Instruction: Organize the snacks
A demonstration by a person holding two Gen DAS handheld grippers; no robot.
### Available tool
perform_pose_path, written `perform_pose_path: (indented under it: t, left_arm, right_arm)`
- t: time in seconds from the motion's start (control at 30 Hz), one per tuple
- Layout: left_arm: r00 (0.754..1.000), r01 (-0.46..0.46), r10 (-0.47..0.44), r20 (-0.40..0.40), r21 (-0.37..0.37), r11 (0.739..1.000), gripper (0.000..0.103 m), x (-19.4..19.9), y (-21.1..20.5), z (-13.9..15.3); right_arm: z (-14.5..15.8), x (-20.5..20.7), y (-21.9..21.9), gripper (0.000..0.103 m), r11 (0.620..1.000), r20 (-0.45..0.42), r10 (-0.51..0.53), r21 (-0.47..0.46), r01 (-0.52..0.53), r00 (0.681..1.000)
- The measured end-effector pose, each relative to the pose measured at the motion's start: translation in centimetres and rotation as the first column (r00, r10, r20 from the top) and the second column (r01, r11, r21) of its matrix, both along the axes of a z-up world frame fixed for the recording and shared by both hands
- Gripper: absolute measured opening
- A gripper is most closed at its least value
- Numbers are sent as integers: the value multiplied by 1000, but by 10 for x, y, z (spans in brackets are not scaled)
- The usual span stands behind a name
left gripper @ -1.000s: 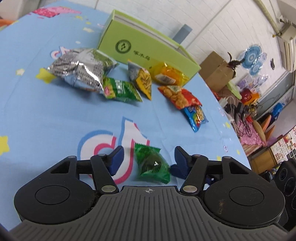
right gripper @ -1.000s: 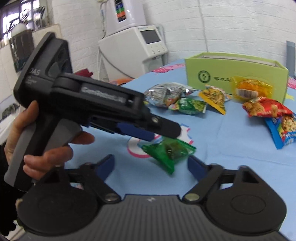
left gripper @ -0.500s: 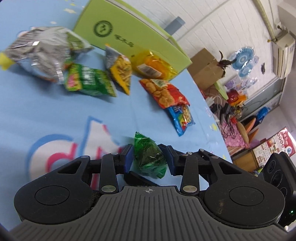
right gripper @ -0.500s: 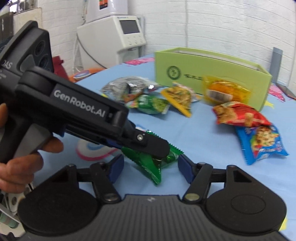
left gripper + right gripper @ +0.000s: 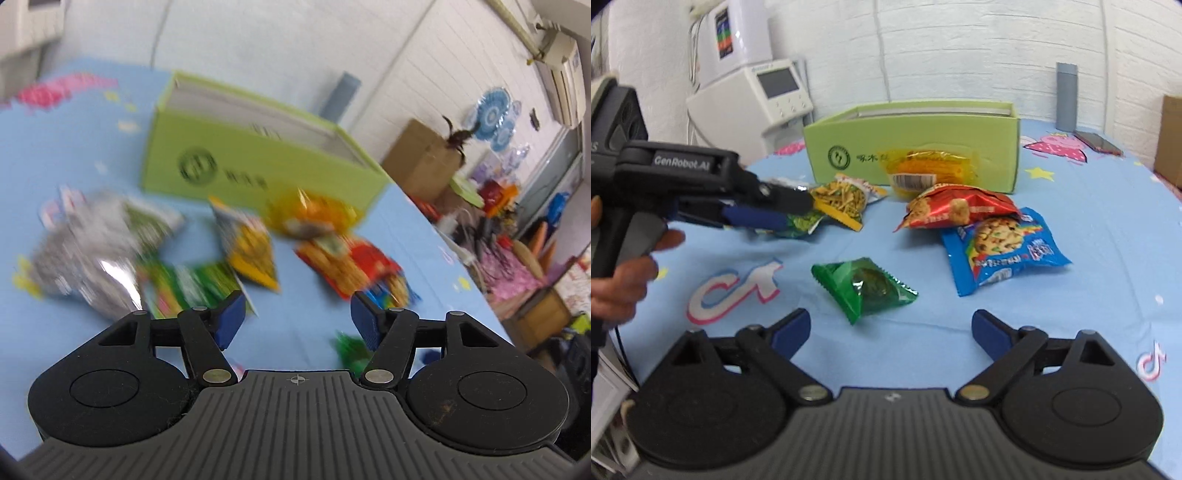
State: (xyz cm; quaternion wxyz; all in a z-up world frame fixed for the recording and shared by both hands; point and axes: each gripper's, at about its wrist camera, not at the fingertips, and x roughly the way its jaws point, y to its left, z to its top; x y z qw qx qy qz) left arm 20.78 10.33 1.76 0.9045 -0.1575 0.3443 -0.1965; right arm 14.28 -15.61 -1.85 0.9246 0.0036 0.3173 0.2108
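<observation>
Snacks sit loose on your blue worktop [image 5: 1089, 258], all outside the green box [image 5: 912, 140]. Nearest you: dark green packet [image 5: 866, 286], flat on the cloth, just ahead of your right tool [image 5: 891, 330] & between the lines of its fingers, touching neither. Right tool's jaws are opening, spread wide, nothing gripped.

Further out on the right: blue cookie bag [image 5: 1001, 251], its top edge tucked under the red bag [image 5: 956, 210]. Behind those, orange packet [image 5: 931, 168] leans on the box front. Left of the red bag: yellow noodle bag [image 5: 846, 199], w/ a green-yellow packet [image 5: 801, 225] just beside it.

Your left tool [image 5: 772, 210] hangs over that green-yellow packet, your left hand [image 5: 620, 284] on its grip. From its own cam the left tool [image 5: 297, 323] is also opening, about half spread, only bare cloth between the pads; view is motion-blurred. Silver bag [image 5: 88, 258] shows at left there, the dark green packet [image 5: 352, 350] peeks by the right finger, outside the gap.

Box stands open-topped at the back of the worktop; can't tell what's inside.
</observation>
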Motion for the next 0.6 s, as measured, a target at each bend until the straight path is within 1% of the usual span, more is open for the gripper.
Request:
perform_pose_path:
  t: [0.07, 0.1, 0.13, 0.2, 0.23, 0.27, 0.3, 0.33, 0.37, 0.4, 0.47, 0.5, 0.6]
  left_arm:
    - [1000, -7, 5, 27, 66, 998, 51, 18, 3, 5]
    - [1000, 1, -4, 26, 92, 996, 49, 30, 3, 3]
    - [1000, -2, 2, -3, 101, 995, 47, 41, 3, 0]
    - [998, 20, -17, -55, 70, 997, 46, 61, 5, -10]
    - [996, 16, -11, -85, 59, 998, 46, 67, 5, -16]
    - [996, 13, -7, -85, 72, 997, 46, 68, 4, -19]
    - [998, 20, -13, -63, 103, 994, 50, 65, 0, -20]
    - [998, 26, -19, -60, 115, 993, 53, 61, -2, -20]
    - [998, 31, -24, -63, 108, 994, 58, 56, -4, -21]
    - [998, 38, -32, -58, 100, 994, 60, 51, -6, -21]
    - [998, 42, -36, -57, 103, 994, 59, 39, -11, -20]
    - [997, 52, -46, -68, 85, 995, 58, 33, -14, -21]
    - [989, 76, -74, -132, 16, 997, 57, 20, -23, -31]
  right_arm:
    - [1, 2, -4, 93, 1000, -5, -11, 29, 11, 1000]
    - [1, 4, -4, 93, 999, -2, -16, 33, 16, 1000]
    - [1, 6, -3, 93, 999, -1, -16, 33, 16, 1000]
    - [3, 6, -4, 93, 999, 2, -17, 34, 17, 1000]
    - [4, 6, -4, 93, 999, 3, -18, 35, 18, 1000]
    - [4, 5, -5, 93, 999, 1, -17, 39, 17, 1000]
    - [4, 4, -7, 93, 999, -2, -17, 44, 17, 1000]
    - [4, 3, -8, 93, 999, -5, -18, 50, 19, 1000]
    - [3, 3, -10, 93, 998, -10, -21, 56, 22, 1000]
    - [2, 4, -12, 93, 998, -19, -23, 62, 24, 1000]
    - [0, 6, -13, 93, 997, -27, -21, 74, 23, 999]
    - [0, 6, -12, 93, 997, -29, -16, 78, 18, 999]
    - [0, 2, -8, 93, 996, -25, -1, 86, 3, 1000]
